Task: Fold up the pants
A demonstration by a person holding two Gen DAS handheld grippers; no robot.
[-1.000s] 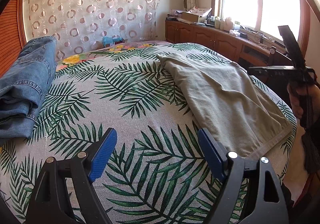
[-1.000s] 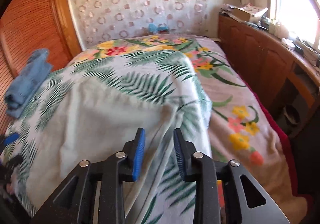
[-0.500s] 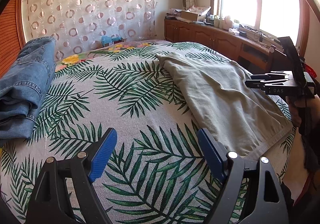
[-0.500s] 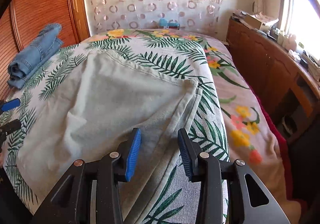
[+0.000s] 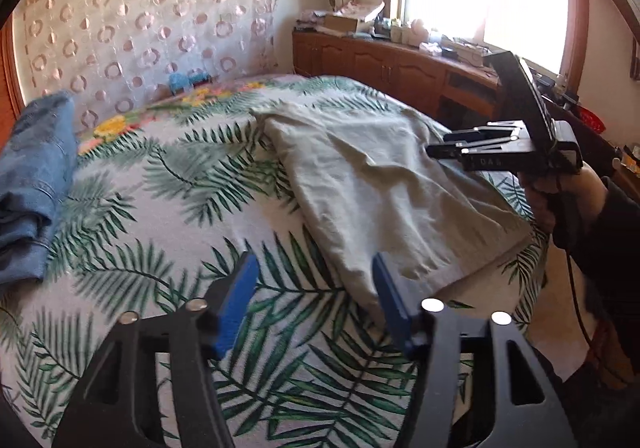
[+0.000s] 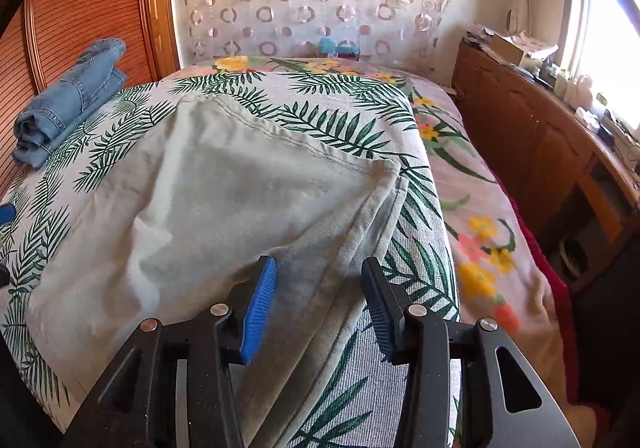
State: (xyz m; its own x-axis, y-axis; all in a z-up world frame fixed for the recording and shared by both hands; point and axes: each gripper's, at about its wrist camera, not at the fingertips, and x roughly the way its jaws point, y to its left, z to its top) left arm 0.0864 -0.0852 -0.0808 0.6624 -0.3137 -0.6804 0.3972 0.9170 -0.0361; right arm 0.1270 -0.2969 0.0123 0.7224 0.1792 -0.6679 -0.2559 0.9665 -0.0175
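Grey-green pants [image 5: 380, 184] lie flat on the palm-leaf bedspread [image 5: 160, 216], reaching toward the bed's near edge. They also fill the middle of the right wrist view [image 6: 224, 208]. My left gripper [image 5: 314, 300] is open and empty, hovering just over the pants' near corner. My right gripper [image 6: 318, 308] is open, low over the pants' right-hand folded edge, holding nothing. It also shows from the side in the left wrist view [image 5: 436, 148], above the pants' far side.
Folded blue jeans [image 5: 32, 176] lie at the bed's left side, also in the right wrist view [image 6: 68, 100]. A wooden cabinet [image 6: 532, 136] with clutter runs along the right under the window. A patterned curtain [image 5: 140, 40] hangs behind the bed.
My left gripper has moved right toward the pants' near corner and its jaws have narrowed. My right gripper has opened wider and come lower over the pants' edge.
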